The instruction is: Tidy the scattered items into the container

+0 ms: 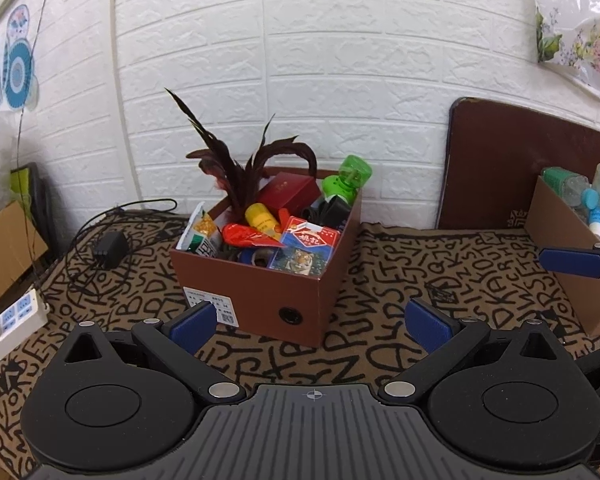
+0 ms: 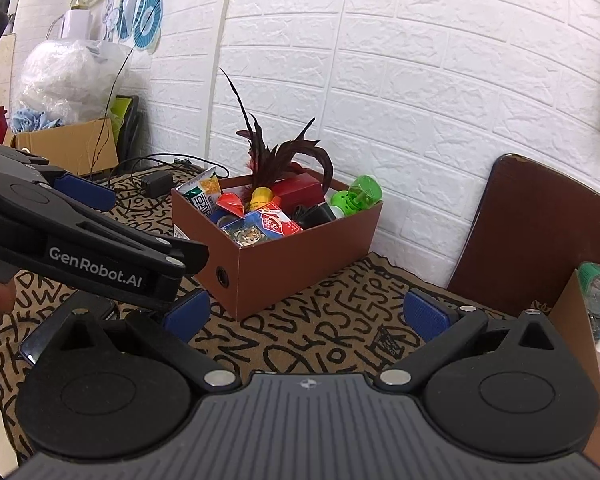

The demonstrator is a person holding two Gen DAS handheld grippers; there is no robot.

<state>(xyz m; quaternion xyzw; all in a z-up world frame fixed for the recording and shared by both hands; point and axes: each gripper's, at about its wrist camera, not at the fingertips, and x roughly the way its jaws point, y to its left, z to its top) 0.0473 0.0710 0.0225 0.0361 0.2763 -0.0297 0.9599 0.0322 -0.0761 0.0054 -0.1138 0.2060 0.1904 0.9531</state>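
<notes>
"GenRobot.AI" on the left gripper (image 2: 80, 196); letters across tablecloth (image 1: 380, 312).

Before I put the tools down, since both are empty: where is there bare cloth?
Free: the patterned cloth in front of the brown box, and the strip between it and the cardboard box at right. Crowded: inside the brown box, and the left corner with the black adapter.

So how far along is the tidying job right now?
Nearly finished, it looks. The brown box is packed: feathers, card pack, green bottle. The left gripper and right gripper are open and empty. No loose items show on the cloth.
</notes>
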